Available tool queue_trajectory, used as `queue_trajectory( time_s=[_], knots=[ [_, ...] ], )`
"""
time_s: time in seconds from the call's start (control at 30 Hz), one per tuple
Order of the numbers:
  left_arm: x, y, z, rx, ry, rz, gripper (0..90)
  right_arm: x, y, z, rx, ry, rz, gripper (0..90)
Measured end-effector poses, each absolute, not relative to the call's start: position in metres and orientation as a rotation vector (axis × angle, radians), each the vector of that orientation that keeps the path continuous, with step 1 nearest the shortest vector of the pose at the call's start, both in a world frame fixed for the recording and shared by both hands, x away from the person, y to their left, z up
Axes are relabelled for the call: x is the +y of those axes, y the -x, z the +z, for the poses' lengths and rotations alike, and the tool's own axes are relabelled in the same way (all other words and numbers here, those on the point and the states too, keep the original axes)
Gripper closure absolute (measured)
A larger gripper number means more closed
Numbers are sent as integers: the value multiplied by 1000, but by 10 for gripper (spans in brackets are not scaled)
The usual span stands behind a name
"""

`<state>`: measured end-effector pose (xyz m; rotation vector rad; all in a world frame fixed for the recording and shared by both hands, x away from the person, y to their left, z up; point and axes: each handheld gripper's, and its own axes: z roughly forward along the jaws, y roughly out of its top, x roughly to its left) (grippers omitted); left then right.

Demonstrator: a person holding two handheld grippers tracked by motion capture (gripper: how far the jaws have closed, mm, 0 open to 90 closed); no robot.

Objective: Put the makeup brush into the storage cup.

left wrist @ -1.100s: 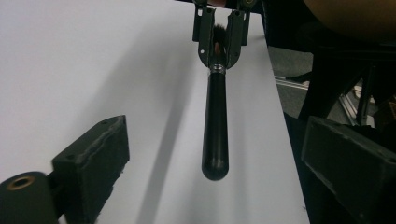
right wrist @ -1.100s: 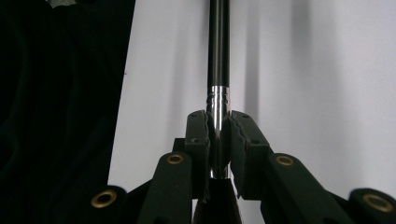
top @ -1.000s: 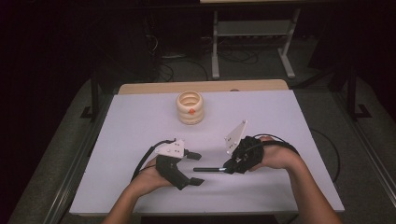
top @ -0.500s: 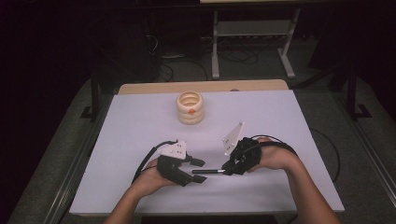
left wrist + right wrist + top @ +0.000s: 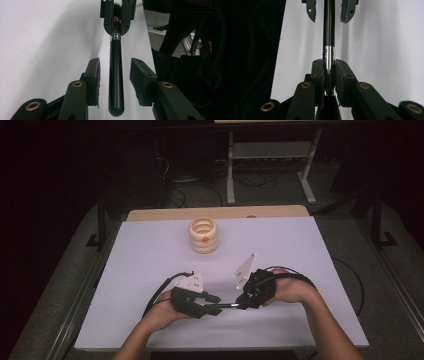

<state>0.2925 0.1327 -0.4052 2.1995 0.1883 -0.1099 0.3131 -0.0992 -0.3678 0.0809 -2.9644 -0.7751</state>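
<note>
Right gripper (image 5: pixel 329 75) clamped on silver collar of brush (image 5: pixel 329 30); bristles behind its jaws. Black handle runs straight out into left gripper (image 5: pixel 115 82). Left jaws apart, have just been closing; handle between pads (image 5: pixel 94 80), not yet touched. Both grippers low over white table (image 5: pixel 300 250), facing each other. Stacked rings (image 5: pixel 203 235) well beyond.

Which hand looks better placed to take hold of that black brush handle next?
Left. The left gripper has its jaws, just closing, either side of the black round-ended makeup brush handle; the right gripper already clamps its silver ferrule.
</note>
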Motion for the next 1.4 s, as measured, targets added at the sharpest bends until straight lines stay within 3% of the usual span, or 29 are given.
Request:
queue_trajectory(
  time_s=[0.63,1.27,1.33,1.4],
  knots=[
    [126,-291,-409,186,-2253,-147,778,-90,-310,-371,-2964,-114,-752,770],
    [123,-287,-406,171,-2260,-122,793,-91,-309,-371,-2945,-118,-748,762],
    [123,-286,-406,170,-2255,-124,793,-91,-310,-372,-2934,-117,-749,751],
    [123,-286,-404,169,-2244,-116,793,-92,-310,-372,-2937,-109,-765,675]
  ],
)
